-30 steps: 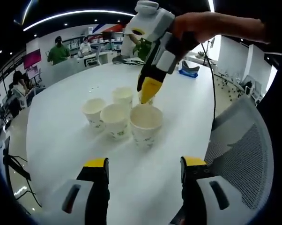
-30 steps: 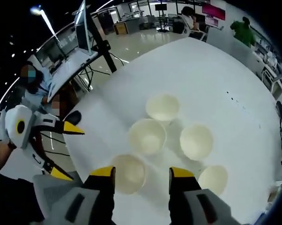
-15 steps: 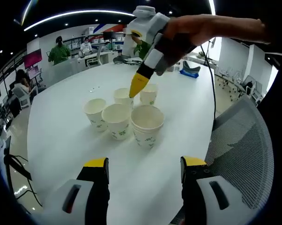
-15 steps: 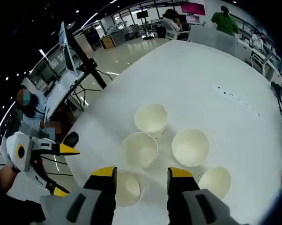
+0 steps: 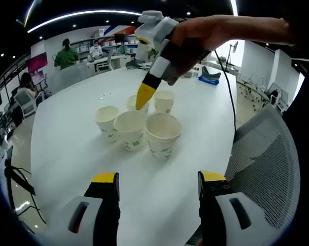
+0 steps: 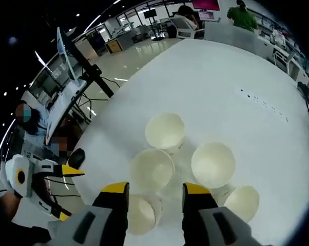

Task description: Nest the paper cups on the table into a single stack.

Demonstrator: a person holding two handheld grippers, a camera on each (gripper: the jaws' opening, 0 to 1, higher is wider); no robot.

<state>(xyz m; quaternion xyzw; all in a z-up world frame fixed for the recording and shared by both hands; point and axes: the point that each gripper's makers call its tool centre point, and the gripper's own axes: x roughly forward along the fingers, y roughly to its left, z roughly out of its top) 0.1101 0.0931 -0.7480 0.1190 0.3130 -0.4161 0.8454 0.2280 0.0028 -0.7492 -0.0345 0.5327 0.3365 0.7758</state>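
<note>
Several white paper cups with green print stand close together on the round white table [image 5: 67,154]. In the left gripper view the nearest cup [image 5: 163,134] is in front, with others [image 5: 131,128] [image 5: 107,120] to its left and one [image 5: 165,101] behind. My right gripper [image 5: 143,97] hangs over the back of the cluster, its yellow tip pointing down at a partly hidden cup. My left gripper [image 5: 158,179] stands open, short of the cups. In the right gripper view I look down into the cups [image 6: 152,168] [image 6: 213,164]. My right gripper [image 6: 155,189] is open above them and holds nothing.
A grey mesh chair [image 5: 267,169] stands at the table's right edge. My left gripper [image 6: 66,192] shows at the table's edge in the right gripper view. People stand by desks [image 5: 65,56] far behind. A blue object [image 5: 206,77] lies at the table's far side.
My right gripper has swung left over the cups, from the back right cup toward the back middle one. The left gripper has stayed put.
</note>
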